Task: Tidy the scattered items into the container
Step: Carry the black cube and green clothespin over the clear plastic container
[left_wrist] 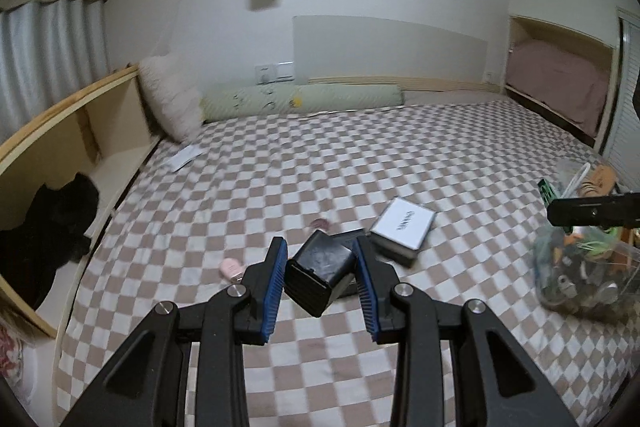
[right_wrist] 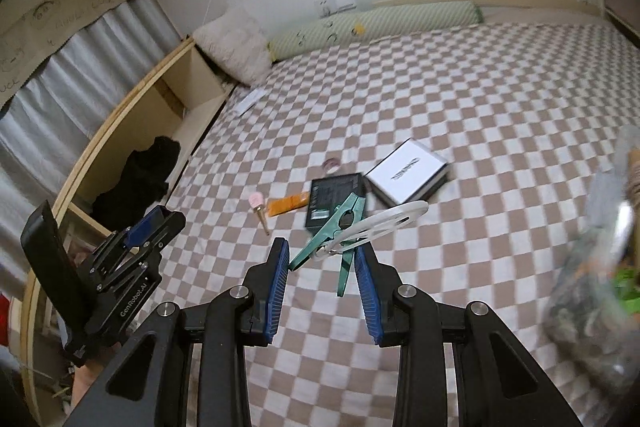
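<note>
— Two tools are seen above the checkered bed (left_wrist: 280, 163). What is carried by each?

— A black box (left_wrist: 320, 273) is clamped tilted between the blue pads of the left tool (left_wrist: 321, 259). The right tool (right_wrist: 322, 261) is closed on a teal clothes peg (right_wrist: 340, 227), from which a white ring-shaped piece (right_wrist: 380, 223) sticks out toward 2 o'clock.

— Where is the container found?

— A clear container (left_wrist: 584, 267), already crowded with small items, is seen at 3 o'clock in the left wrist view; in the right wrist view it is blurred at the 4 o'clock edge.

— What is left lying on the bed?

— In the right wrist view a white-topped box (right_wrist: 408, 173) lies at 1 o'clock of the right tool, a flat dark box (right_wrist: 334, 201) just beside it, an orange packet (right_wrist: 288, 205) and a pink-capped item (right_wrist: 258, 207) toward 11 o'clock, and a small round thing (right_wrist: 331, 163) beyond the dark box.
</note>
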`<move>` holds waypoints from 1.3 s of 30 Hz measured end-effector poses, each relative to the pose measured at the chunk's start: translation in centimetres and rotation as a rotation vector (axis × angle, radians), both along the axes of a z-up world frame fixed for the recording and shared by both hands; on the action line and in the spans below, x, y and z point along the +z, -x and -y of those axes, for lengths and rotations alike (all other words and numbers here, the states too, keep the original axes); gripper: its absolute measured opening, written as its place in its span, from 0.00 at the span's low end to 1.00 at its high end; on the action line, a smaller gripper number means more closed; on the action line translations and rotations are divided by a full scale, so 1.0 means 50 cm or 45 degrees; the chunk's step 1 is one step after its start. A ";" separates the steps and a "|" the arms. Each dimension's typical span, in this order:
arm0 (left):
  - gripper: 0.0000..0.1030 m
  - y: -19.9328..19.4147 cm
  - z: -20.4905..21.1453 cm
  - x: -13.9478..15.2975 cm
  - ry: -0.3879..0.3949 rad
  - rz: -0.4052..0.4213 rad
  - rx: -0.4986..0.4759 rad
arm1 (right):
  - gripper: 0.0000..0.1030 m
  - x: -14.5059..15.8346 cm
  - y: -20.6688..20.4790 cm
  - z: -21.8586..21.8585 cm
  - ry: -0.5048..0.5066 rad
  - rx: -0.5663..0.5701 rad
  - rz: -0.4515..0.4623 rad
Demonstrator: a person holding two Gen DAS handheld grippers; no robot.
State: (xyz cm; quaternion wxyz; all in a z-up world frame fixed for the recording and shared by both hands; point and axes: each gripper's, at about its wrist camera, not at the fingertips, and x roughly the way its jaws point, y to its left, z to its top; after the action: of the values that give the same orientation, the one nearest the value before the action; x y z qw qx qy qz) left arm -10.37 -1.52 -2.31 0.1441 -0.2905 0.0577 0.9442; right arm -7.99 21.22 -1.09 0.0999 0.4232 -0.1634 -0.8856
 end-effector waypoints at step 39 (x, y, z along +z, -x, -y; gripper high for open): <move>0.32 -0.079 -0.591 0.083 -0.131 0.081 -0.517 | 0.33 -0.038 -0.224 -0.477 -0.004 -0.363 0.051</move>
State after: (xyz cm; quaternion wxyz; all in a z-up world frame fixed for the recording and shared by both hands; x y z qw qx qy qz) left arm -6.43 28.02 1.86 0.3476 -0.2948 0.0621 0.8879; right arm 3.20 45.05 -2.98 -0.0310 0.4135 -0.2224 -0.8824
